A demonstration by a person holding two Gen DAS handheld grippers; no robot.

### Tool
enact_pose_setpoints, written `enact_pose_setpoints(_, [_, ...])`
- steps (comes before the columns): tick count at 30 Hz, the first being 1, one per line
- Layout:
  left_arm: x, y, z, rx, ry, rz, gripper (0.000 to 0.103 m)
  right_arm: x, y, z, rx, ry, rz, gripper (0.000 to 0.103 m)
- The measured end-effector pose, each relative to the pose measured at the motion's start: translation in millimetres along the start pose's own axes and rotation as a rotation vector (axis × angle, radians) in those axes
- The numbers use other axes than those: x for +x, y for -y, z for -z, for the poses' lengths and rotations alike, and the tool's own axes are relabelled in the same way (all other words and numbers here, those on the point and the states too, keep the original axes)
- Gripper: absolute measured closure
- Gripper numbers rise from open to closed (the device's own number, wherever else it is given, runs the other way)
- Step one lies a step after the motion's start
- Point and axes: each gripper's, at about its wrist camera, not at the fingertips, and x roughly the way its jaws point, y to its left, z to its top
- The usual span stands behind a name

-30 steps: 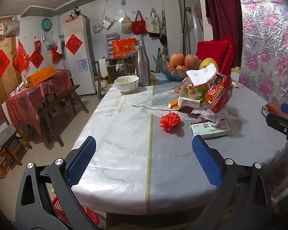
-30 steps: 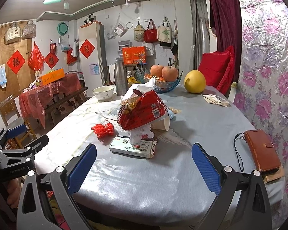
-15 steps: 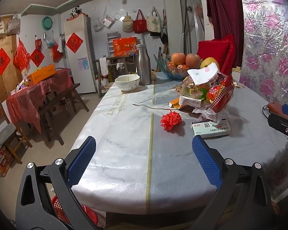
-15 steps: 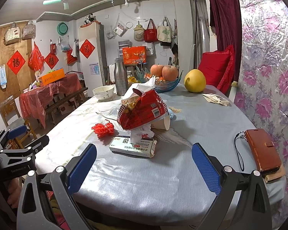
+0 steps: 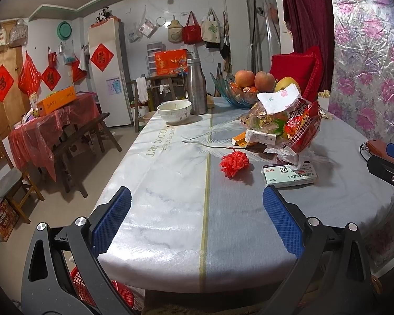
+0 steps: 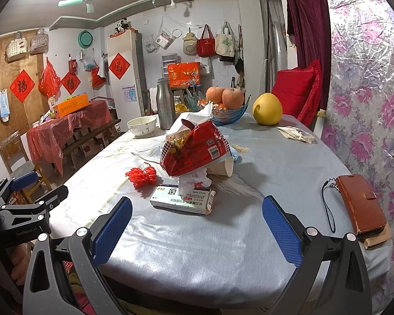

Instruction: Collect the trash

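Both grippers are hovering at the near edge of the tabletop (image 5: 170, 210), side by side and holding nothing. The left gripper (image 5: 197, 218) is standing with its blue pads wide apart, over the near-left part of the cloth. The right gripper (image 6: 197, 225) is doing the same, its jaws spread wide over the near-right part, and it is pointing toward the trash.

The trash is sitting in a loose heap around the middle of the tabletop. A red snack bag (image 6: 194, 149) is leaning on top of the pile, torn open at its upper end. A white medicine box (image 6: 182, 200) is lying flat just in front of it, nearest to the near edge, with crumpled white tissue (image 6: 194, 182) resting between the two. A paper cup (image 6: 222, 168) is lying on its side against the right of the bag. A red foam fruit net (image 6: 141, 176) is lying a little to the left of the pile, apart from the box.

Toward the far edge, a glass fruit bowl (image 6: 229, 116) with apples is standing beside a steel flask (image 6: 165, 110) and a white bowl (image 6: 141, 127). A brown wallet (image 6: 361, 206) is resting at the right edge. A red basket (image 5: 99, 288) is showing below the near edge on the left.
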Motion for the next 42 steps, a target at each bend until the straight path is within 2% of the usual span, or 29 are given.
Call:
enact_pose_setpoints(18, [9.1,-3.7,7.8,-0.007,-0.047,-0.002,0.006,4.3,-2.8,11.0,0.012,-0.025,-0.010,0.006])
enact_pose_setpoints(22, [20.3,-6.8,10.3,-0.010,-0.085,0.010,0.006,11.2,-7.4,12.7,0.027,-0.058,-0.024,0.006])
enact_pose_setpoints(28, [45.1,-26.8,17.0,-0.084,-0.173,0.030,0.006,30.7,-15.2,13.2,0.063,-0.114,-0.058,0.006])
enact_pose_setpoints(37, [74.8,-45.5,26.8,-0.128,-0.253,-0.002,0.006,85.4,-10.9,-25.8,0.159,-0.155,-0.141,0.006])
enact_pose_setpoints(42, [84.6,-46.6,30.4,-0.125,-0.273,-0.008,0.006,106.0,-19.3,-43.5,0.192,-0.124,-0.106,0.006])
